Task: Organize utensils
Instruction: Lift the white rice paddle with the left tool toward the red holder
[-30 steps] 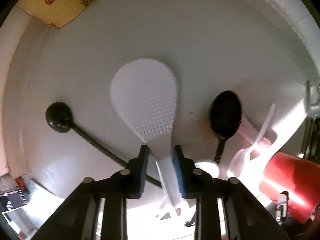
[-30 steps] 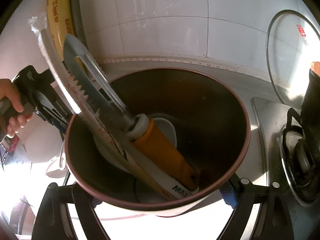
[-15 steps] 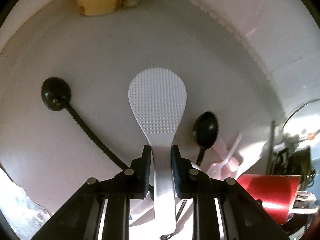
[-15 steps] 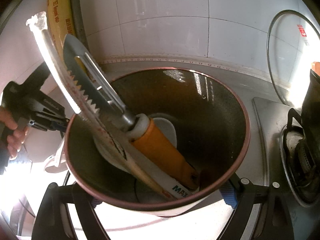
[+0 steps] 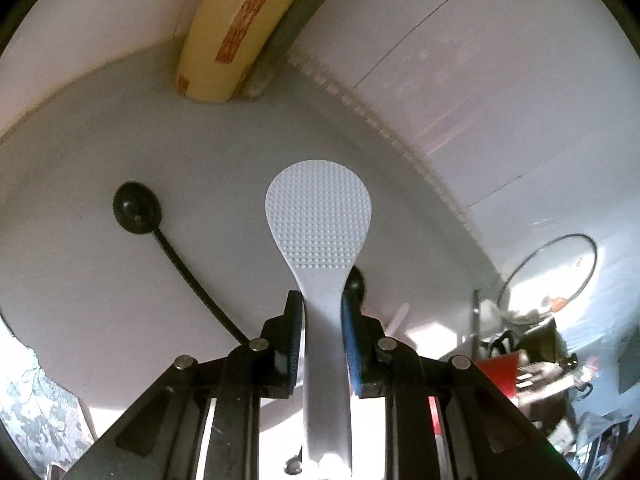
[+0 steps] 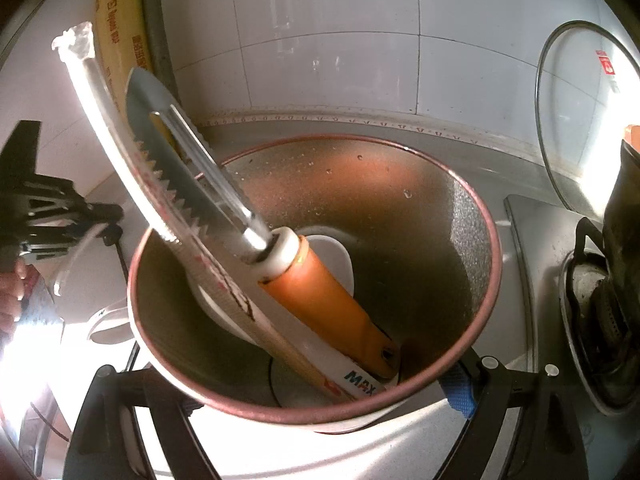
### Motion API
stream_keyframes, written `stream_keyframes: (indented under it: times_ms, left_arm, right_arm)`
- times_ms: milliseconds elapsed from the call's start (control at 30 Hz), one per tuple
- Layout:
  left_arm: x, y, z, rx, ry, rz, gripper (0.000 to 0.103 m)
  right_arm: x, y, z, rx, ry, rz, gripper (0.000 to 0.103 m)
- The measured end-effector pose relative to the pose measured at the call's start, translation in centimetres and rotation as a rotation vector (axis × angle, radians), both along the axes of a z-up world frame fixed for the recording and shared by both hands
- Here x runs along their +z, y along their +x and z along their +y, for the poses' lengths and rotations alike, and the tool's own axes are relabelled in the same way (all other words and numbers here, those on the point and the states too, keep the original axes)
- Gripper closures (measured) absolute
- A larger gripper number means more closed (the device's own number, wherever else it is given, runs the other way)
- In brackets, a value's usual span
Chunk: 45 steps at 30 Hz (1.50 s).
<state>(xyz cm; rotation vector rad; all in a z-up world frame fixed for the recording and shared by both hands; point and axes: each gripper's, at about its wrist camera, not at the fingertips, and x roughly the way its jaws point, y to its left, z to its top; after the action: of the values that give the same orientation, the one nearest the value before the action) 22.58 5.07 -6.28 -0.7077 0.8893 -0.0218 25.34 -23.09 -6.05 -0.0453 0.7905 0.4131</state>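
My left gripper (image 5: 320, 300) is shut on the neck of a white dimpled rice paddle (image 5: 318, 220), which hangs above the grey counter (image 5: 100, 300) with its head pointing away. A black ladle (image 5: 136, 208) lies on the counter to the left, and a black spoon (image 5: 356, 280) peeks out behind the right finger. My right gripper (image 6: 296, 392) is shut on a round red-rimmed cup (image 6: 460, 208). Inside the cup lean an orange-handled peeler (image 6: 328, 300), a long wrapped stick (image 6: 132, 148) and something white. The left gripper (image 6: 108, 220) shows at the left edge of the right wrist view.
A yellow roll (image 5: 236, 28) stands in the corner against the tiled wall (image 6: 320, 40). A glass lid (image 6: 580, 112) leans on the wall at the right. A stove burner (image 6: 592, 292) sits beside the cup. White plastic utensils (image 5: 400, 316) lie on the counter.
The left gripper has lifted the rice paddle off the counter and swung it towards the corner and wall. The right gripper and its cup have stayed still.
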Motion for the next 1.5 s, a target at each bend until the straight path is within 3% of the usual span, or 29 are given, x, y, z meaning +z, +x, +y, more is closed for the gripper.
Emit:
stream_keyframes:
  times_ms: [467,933,1233,1333,1500]
  left_arm:
    - [9.7,-3.0,-0.6,-0.11,0.044,-0.256,0.083]
    - [14.9,-2.0,-6.5,-0.299,0.069,-0.418,0.083]
    - [14.3,-0.4,-9.7,-0.407,0.054,-0.381,0.083]
    - [14.0,-0.8,-8.6,-0.371,0.059,-0.375,0.083]
    - [11.9,-2.1,-4.2,-0.226,0.078,-0.315,0.083]
  right_arm:
    - [0.1,0.1,0.0,0.01,0.0,0.002,0.011]
    - [0.2,0.0,0.0,0.014,0.001,0.0,0.011]
    - [0.2,-0.1,-0.1,0.016,0.003,-0.001,0.011]
    - [0.1,-0.1,0.0,0.016,0.004,-0.001,0.011]
    - [0.1,-0.2,0.0,0.015,0.003,-0.001,0.011]
